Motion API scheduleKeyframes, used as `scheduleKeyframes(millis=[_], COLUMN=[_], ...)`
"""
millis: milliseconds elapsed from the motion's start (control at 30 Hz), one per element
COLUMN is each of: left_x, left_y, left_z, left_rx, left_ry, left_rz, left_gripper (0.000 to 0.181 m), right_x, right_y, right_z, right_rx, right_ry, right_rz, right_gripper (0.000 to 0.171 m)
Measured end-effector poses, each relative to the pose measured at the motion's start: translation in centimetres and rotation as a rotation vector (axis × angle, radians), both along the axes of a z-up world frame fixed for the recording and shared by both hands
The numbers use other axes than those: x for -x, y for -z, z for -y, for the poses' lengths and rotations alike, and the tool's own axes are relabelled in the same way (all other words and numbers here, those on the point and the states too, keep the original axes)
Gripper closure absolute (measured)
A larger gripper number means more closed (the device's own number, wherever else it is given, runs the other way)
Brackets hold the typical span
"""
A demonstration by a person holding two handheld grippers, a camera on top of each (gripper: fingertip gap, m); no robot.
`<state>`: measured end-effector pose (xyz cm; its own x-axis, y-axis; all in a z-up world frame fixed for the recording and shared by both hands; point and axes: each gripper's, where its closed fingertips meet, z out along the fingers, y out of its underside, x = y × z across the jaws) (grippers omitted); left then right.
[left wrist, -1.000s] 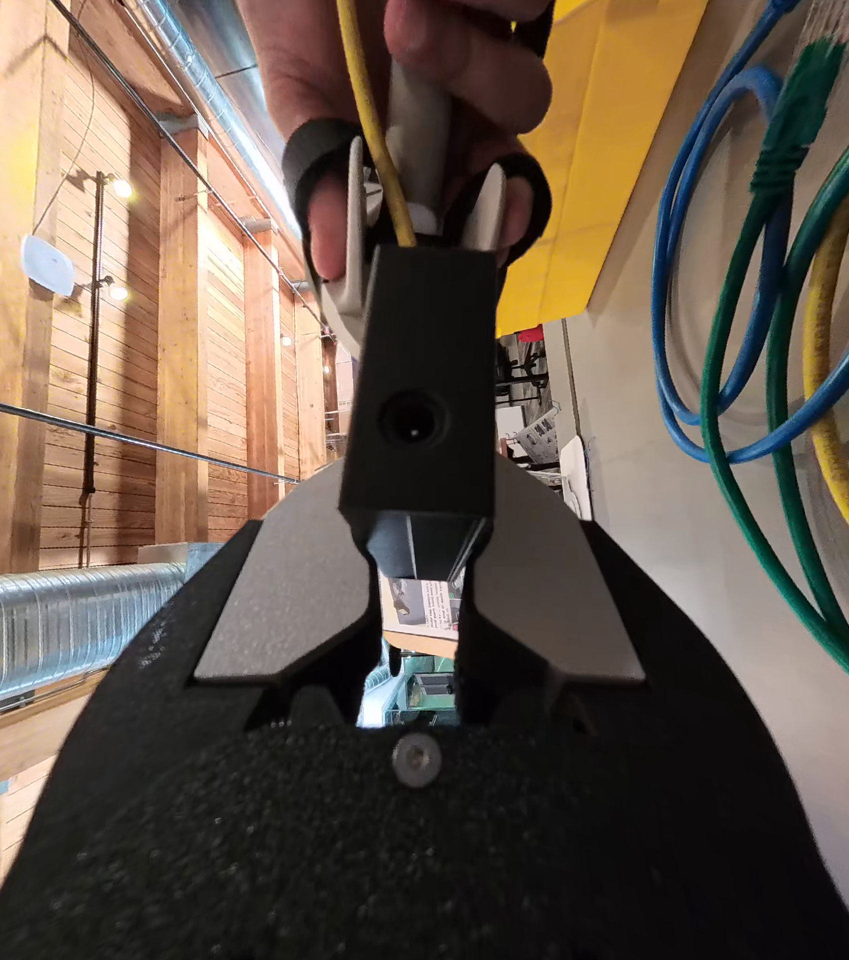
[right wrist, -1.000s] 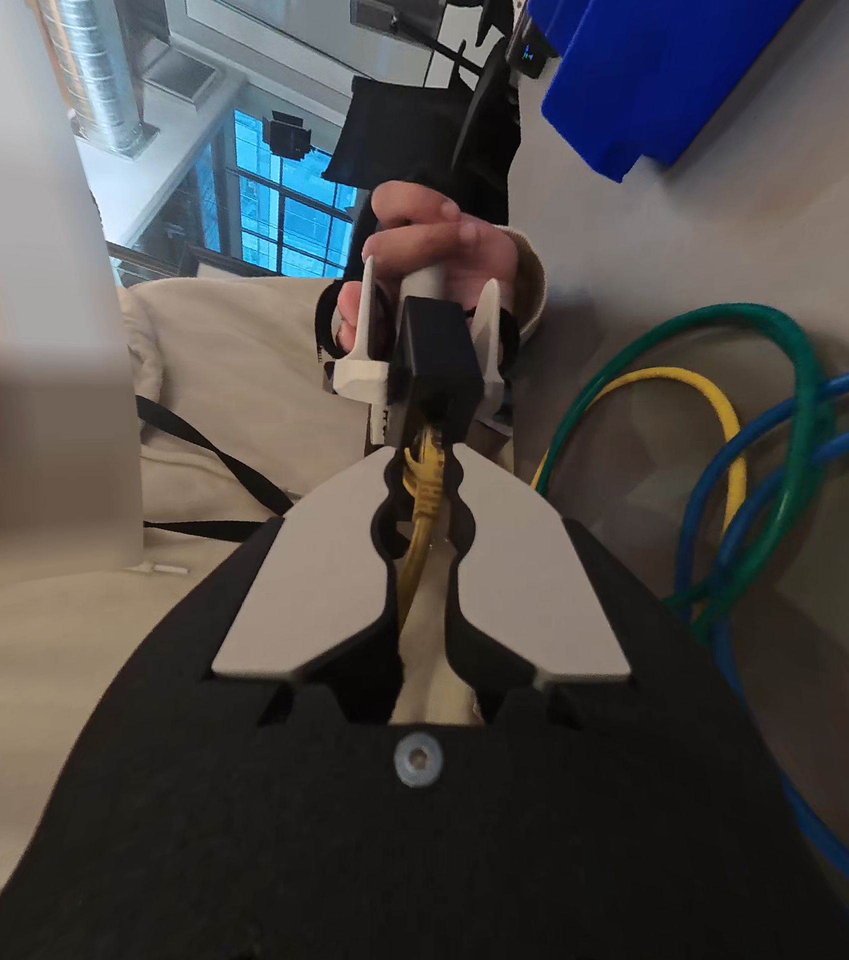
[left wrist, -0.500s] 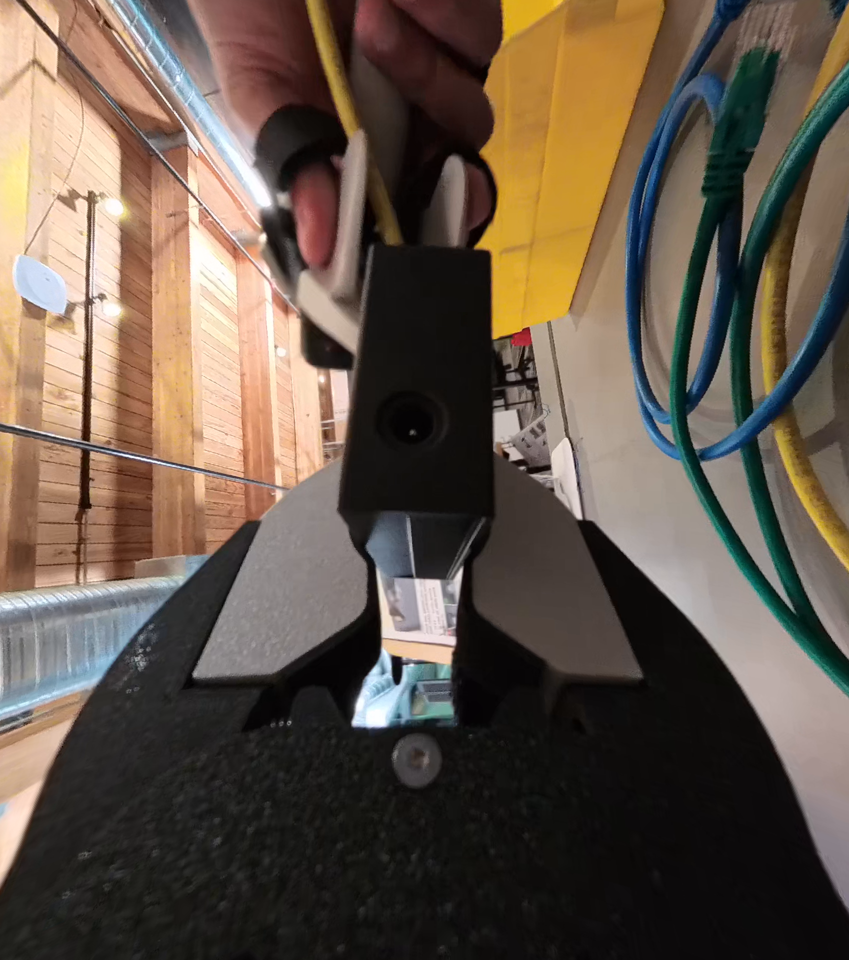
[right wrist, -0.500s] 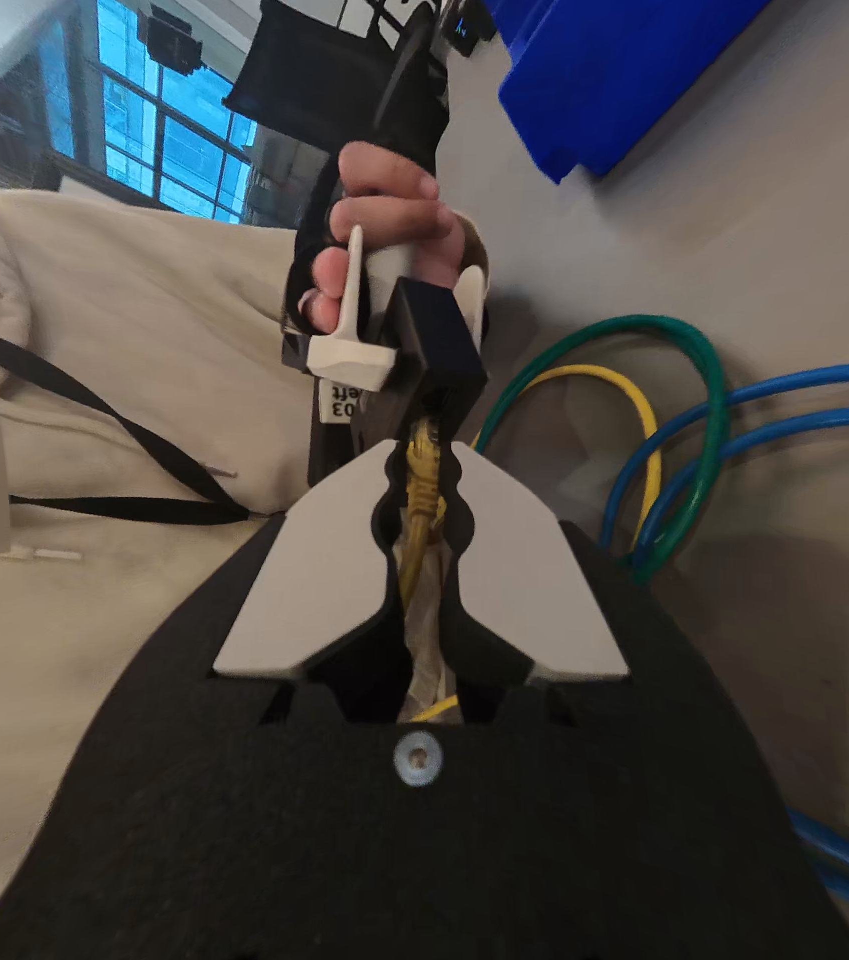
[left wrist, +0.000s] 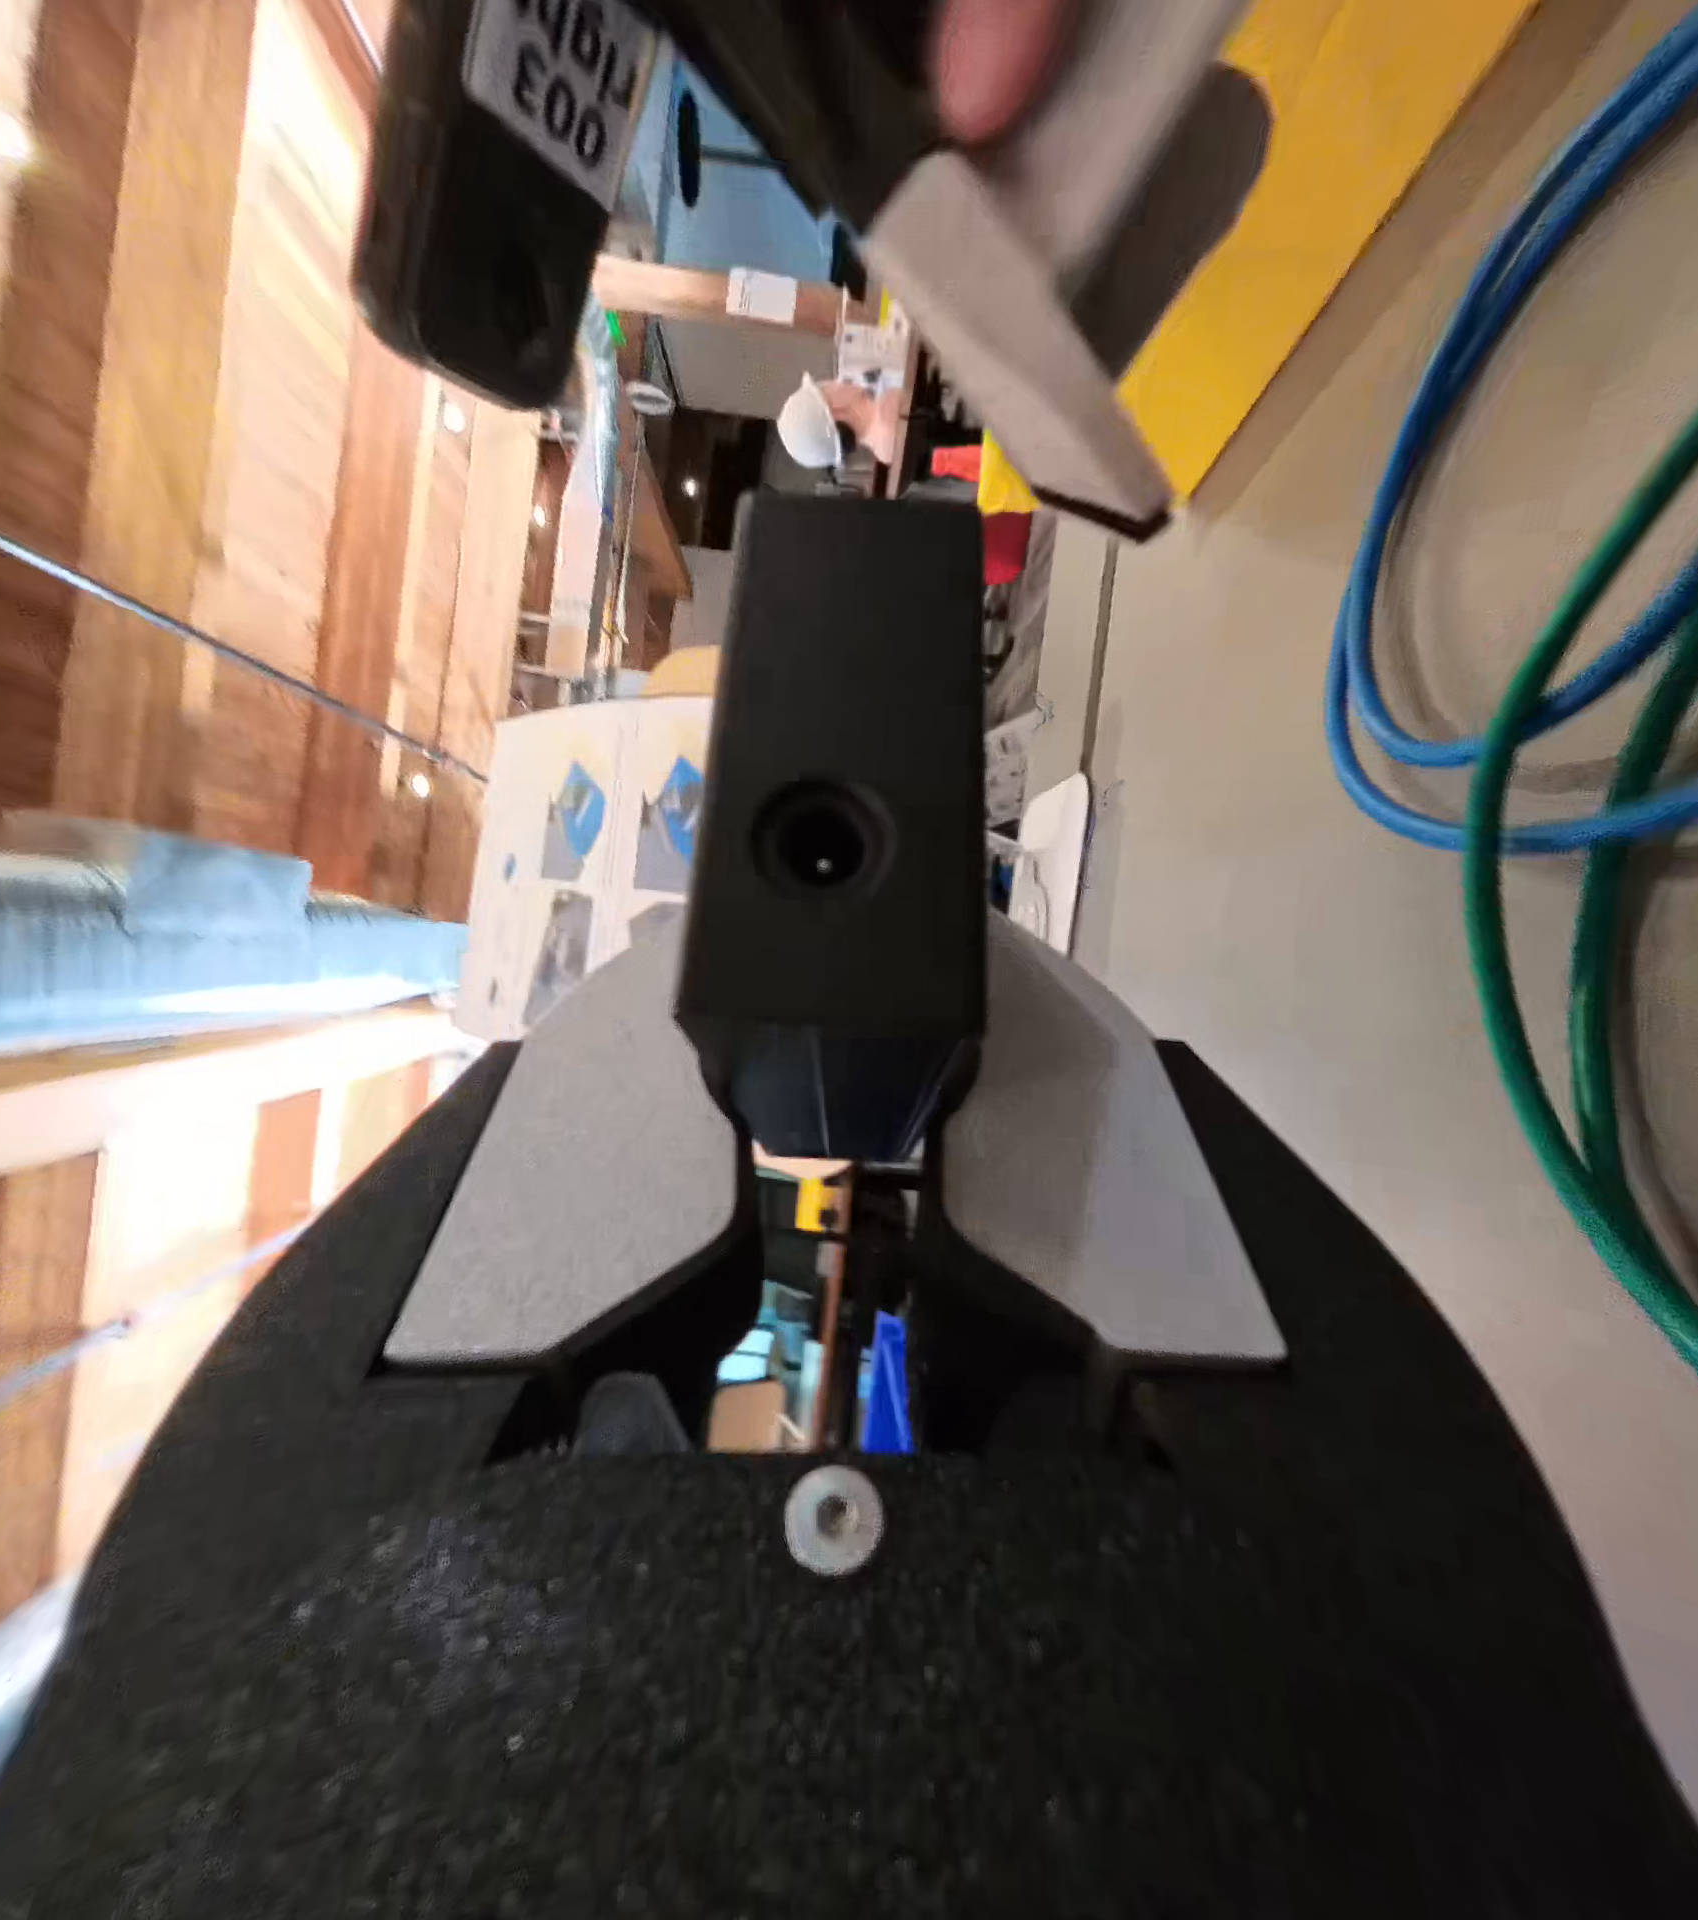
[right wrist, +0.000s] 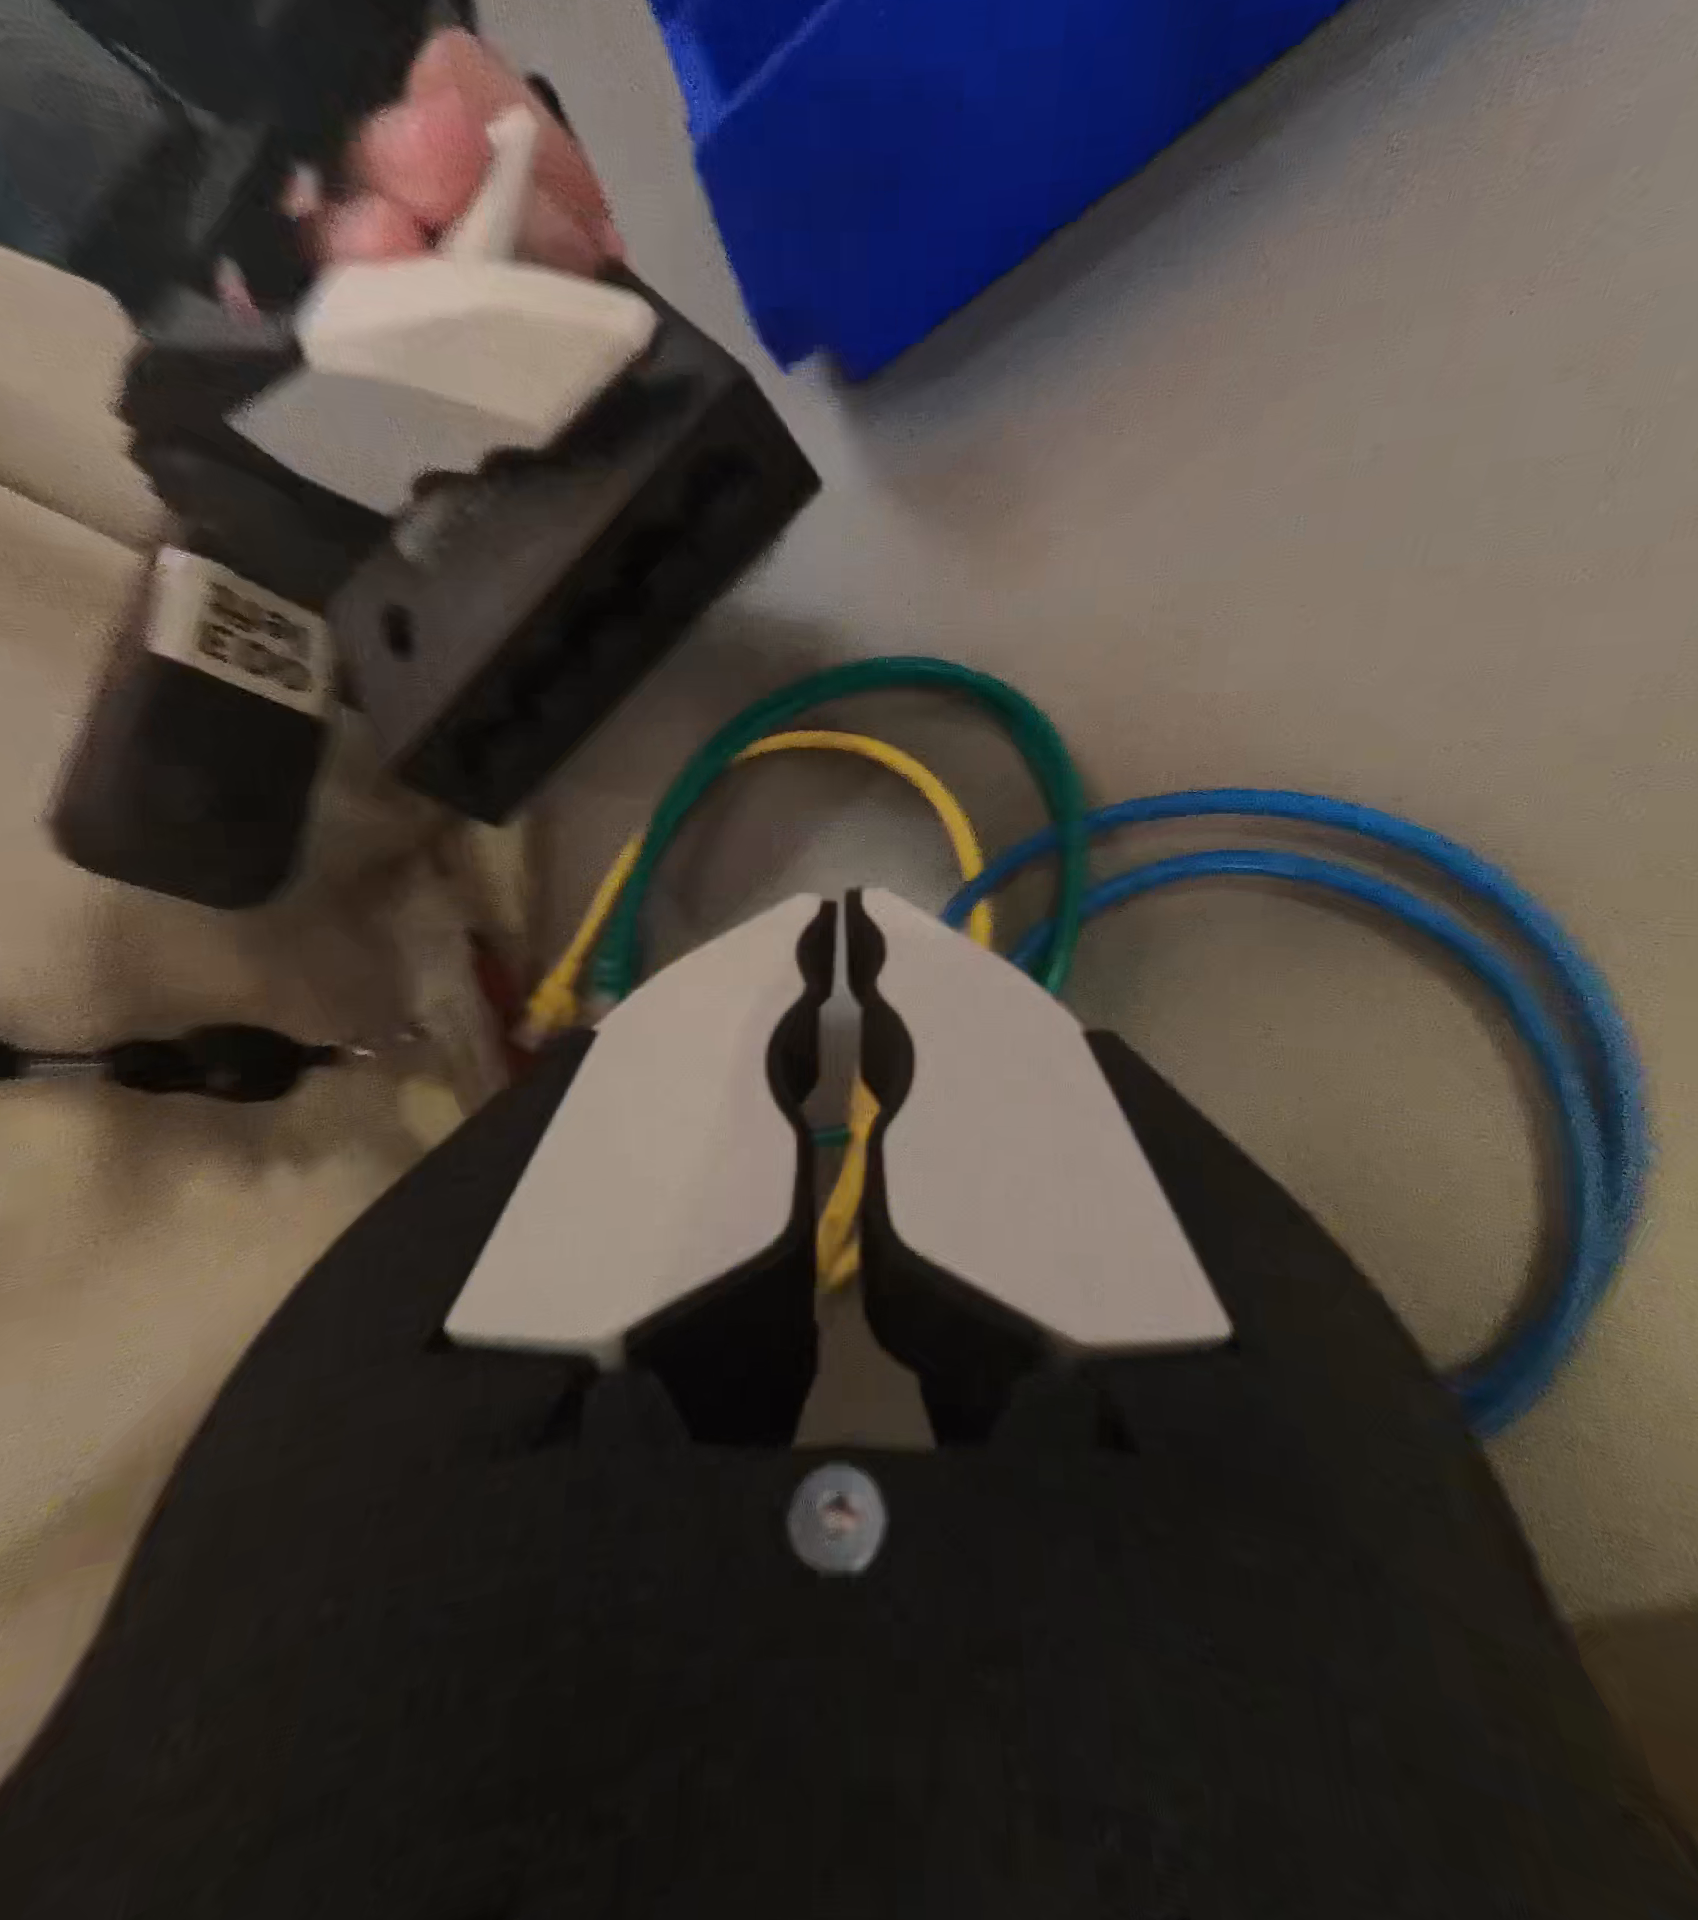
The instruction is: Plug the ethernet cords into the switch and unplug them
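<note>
The left gripper [left wrist: 829,1081] clamps the black switch [left wrist: 840,769]. The right gripper [right wrist: 842,914], nearly closed, pinches the yellow cord [right wrist: 843,1210]; loose slack could snag the switch.

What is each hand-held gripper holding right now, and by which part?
The left hand-held gripper clamps the black switch by its near end. The right hand-held gripper is shut, gripping nothing.

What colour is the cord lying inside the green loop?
Yellow cord, clearest in the right wrist view.
</note>
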<state>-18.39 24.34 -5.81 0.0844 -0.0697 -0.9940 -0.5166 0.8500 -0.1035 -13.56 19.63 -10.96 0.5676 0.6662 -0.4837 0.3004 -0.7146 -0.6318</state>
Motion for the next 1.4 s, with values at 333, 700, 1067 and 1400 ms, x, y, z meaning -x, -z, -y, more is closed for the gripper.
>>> scheduleKeyframes(millis=[333, 700, 1067, 1400], left_x=[0.3, -1.4, -1.3, 2.1], left_y=[2.4, 7.1, 8.6, 7.8], left_z=[-1.4, 2.5, 2.1, -0.8], left_rx=[0.372, 1.358, 1.303, 1.372], left_ry=[-0.033, 0.098, -0.003, -0.137], left_rz=[-0.002, -0.441, -0.506, -0.180], left_gripper=[0.151, 0.152, 0.151, 0.153], right_x=[-2.7, 3.9, 2.8, -5.8], right_y=[-3.8, -5.1, -1.1, -7.1], right_z=[-3.6, -2.8, -2.0, -3.1], right_rx=[-0.327, -0.642, -0.498, -0.554], right_ry=[-0.008, -0.292, -0.425, -0.168], right_rz=[0.231, 0.252, 0.426, 0.486], right_gripper=[0.134, 0.124, 0.145, 0.144])
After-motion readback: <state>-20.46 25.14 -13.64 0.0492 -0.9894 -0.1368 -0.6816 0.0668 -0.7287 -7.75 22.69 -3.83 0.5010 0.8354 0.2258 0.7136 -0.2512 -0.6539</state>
